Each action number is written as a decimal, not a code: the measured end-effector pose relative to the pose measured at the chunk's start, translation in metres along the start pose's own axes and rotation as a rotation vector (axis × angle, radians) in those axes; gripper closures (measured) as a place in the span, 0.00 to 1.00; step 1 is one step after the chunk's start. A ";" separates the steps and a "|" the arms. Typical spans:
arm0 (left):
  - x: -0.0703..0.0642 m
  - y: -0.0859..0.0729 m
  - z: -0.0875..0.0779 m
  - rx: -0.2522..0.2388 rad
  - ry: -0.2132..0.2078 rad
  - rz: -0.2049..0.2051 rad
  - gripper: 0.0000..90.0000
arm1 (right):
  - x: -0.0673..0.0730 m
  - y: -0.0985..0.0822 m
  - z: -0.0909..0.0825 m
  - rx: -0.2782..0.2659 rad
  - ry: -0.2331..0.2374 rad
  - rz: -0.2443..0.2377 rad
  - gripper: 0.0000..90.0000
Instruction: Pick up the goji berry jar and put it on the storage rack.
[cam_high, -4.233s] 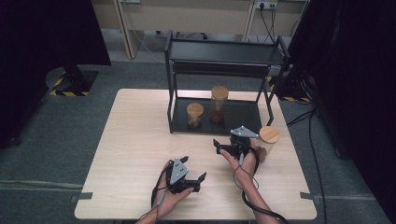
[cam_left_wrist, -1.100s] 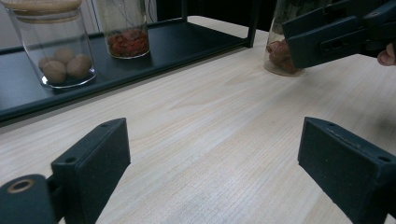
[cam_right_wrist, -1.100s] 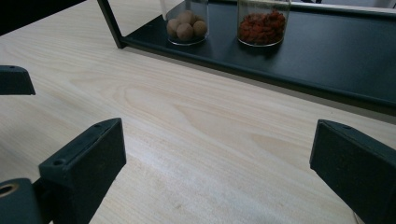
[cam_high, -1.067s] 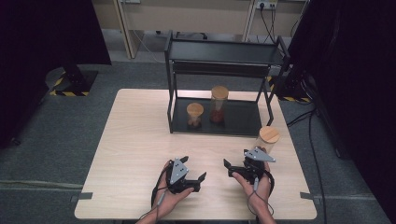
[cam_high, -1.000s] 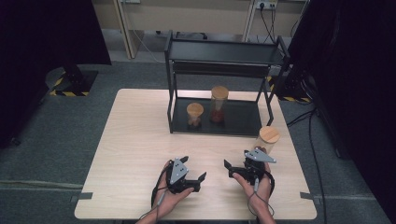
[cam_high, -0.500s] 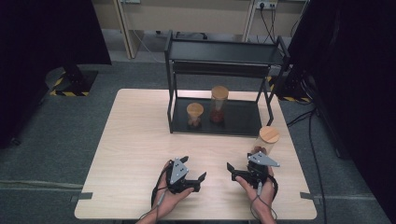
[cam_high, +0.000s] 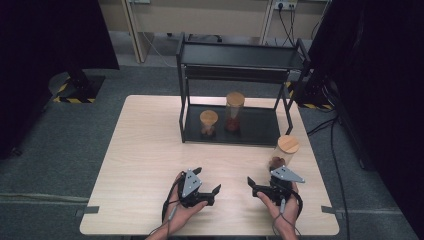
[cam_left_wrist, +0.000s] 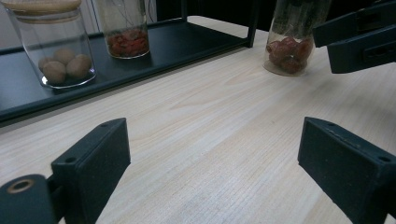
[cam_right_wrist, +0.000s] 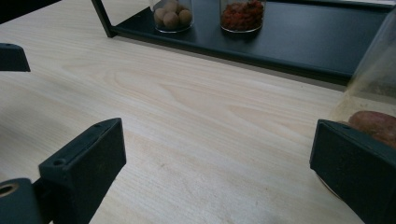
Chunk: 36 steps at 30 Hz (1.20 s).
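black blocky tongs (cam_high: 234, 186) over pale woodgrain table (cam_high: 145, 150)

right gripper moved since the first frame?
Yes. The right gripper has pulled back from the jar toward the table's near edge, jaws open and empty.

Both hands come in from the near edge, side by side. The left claw (cam_high: 209, 182) gapes wide with nothing between its jaws. The right claw (cam_high: 256, 186) likewise stands open and empty
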<state>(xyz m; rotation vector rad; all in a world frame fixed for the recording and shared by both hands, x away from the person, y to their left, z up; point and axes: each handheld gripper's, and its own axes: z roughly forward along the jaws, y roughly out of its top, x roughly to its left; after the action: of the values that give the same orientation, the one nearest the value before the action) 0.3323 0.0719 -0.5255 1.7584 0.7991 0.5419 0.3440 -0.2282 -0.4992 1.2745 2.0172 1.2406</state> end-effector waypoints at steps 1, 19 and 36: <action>0.000 0.000 0.000 0.000 0.000 0.001 0.10 | 0.000 -0.001 -0.001 0.000 -0.001 0.000 0.04; 0.000 0.000 0.000 0.000 0.000 0.000 0.10 | -0.008 -0.013 -0.016 0.000 -0.017 0.001 0.04; 0.000 0.000 0.000 -0.001 0.001 0.002 0.10 | -0.015 -0.022 -0.026 -0.009 -0.034 0.004 0.04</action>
<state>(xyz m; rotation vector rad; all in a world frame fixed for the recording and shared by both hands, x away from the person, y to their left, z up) 0.3322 0.0717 -0.5255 1.7586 0.7981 0.5440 0.3216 -0.2569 -0.5066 1.2875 1.9842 1.2202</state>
